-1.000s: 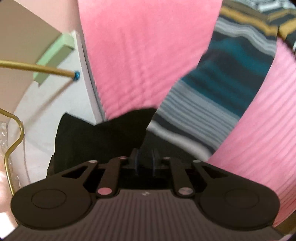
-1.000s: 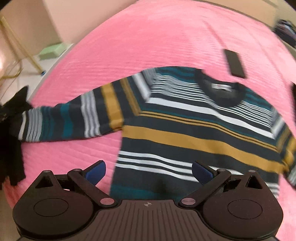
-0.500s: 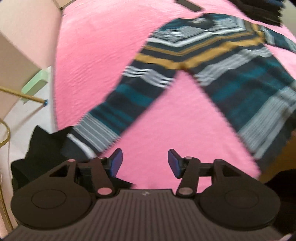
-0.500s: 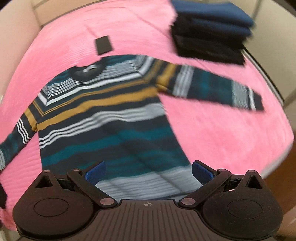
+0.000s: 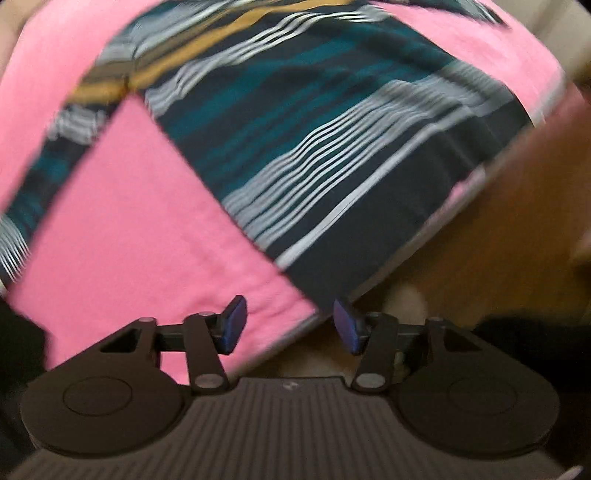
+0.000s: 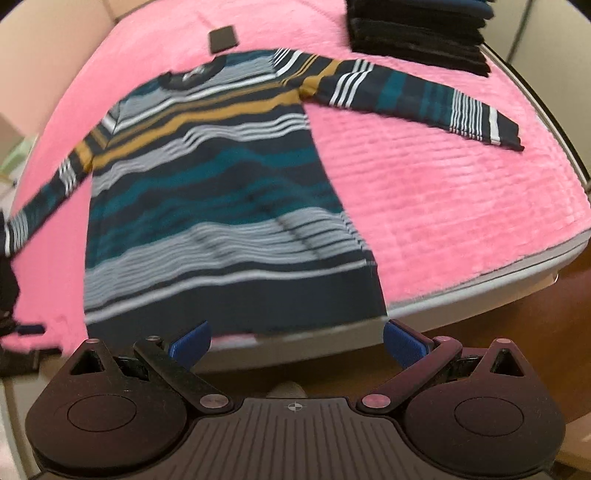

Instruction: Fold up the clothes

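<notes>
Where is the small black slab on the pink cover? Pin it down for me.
In the right wrist view the black slab lies at the far end of the pink cover, just beyond the striped sweater's collar and left of the stack of folded dark clothes.

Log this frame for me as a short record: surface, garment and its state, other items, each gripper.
surface: pink bedspread
garment: striped sweater, laid flat, front up, both sleeves spread out, hem at the near bed edge, not yet folded
other items: stack of folded dark clothes at far right; small dark flat object beyond the collar
left gripper: open, empty, near the sweater's hem corner
right gripper: open, empty, in front of the hem
image quality: motion blur
</notes>
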Tool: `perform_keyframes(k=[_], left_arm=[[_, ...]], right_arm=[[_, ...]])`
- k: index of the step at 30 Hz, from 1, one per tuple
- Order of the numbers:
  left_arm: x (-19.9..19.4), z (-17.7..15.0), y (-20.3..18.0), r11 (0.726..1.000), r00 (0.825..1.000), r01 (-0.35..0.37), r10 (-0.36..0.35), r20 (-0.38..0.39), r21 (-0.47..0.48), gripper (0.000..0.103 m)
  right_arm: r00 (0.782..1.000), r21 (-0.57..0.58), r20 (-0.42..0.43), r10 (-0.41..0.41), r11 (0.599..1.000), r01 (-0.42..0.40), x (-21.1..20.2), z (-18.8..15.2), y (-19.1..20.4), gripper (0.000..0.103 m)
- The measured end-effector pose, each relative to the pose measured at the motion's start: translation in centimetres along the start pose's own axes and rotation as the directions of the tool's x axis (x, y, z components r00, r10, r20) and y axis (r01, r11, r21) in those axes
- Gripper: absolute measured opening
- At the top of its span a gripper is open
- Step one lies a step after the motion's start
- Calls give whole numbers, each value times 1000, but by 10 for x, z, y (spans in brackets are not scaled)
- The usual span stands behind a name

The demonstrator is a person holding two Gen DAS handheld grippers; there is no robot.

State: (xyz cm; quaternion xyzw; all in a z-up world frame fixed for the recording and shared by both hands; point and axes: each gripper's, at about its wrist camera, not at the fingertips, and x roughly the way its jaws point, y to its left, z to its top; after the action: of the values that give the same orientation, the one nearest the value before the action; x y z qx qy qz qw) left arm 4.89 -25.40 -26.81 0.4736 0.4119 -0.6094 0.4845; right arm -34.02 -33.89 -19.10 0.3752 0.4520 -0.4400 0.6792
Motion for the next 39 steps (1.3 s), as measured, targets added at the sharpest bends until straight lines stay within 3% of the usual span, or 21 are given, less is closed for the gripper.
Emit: perform_keyframes(k=[2,7,8,10,14,18,20,26,32,34,36,39], left_arm=[[21,-4,8,987,999,44,-43,12,-155,34],[71,-18,20,939,996,84,-73,44,-334,31],[72,-21,21,938,996,86,-71,57,-335,30],[64,-26,23,939,994,91,-68,81,-331,3],[22,-43,33,949,995,38,-6,103,-314,2],[25,-44,45,952,1000,11,-6,18,-305,1],[22,-40,47,957,999,-35,29,-28,-289,1],[-42,-41,64,947,995,-89,96,7,-308,11],[-123,-38,72,918,972,-172,216,88,-358,51],[-150,-37,75,906,960,-197,256,114,-376,76],[-173,-38,76,894,945,-223,295,137,-390,89],[-192,-47,79,885,929,-242,330,169,-398,93]], right_arm=[[999,-36,-1,-35,999,35,4,-11,3,102],[996,-67,-7,-91,994,91,16,-30,4,102],[996,-72,-17,-90,993,88,18,-32,6,102],[996,-86,-30,-86,993,83,21,-33,12,102],[999,-105,15,-47,993,48,14,-22,29,102],[999,-115,46,-15,993,21,14,-8,44,102],[998,-112,67,2,994,5,9,-2,51,102],[990,-104,130,57,994,-44,-16,15,61,102],[979,-67,200,40,997,-27,-39,46,67,102],[979,-32,202,29,999,-23,-39,55,67,102],[980,12,196,22,1000,-25,-39,63,67,103],[979,52,205,23,998,-34,-47,67,71,103]])
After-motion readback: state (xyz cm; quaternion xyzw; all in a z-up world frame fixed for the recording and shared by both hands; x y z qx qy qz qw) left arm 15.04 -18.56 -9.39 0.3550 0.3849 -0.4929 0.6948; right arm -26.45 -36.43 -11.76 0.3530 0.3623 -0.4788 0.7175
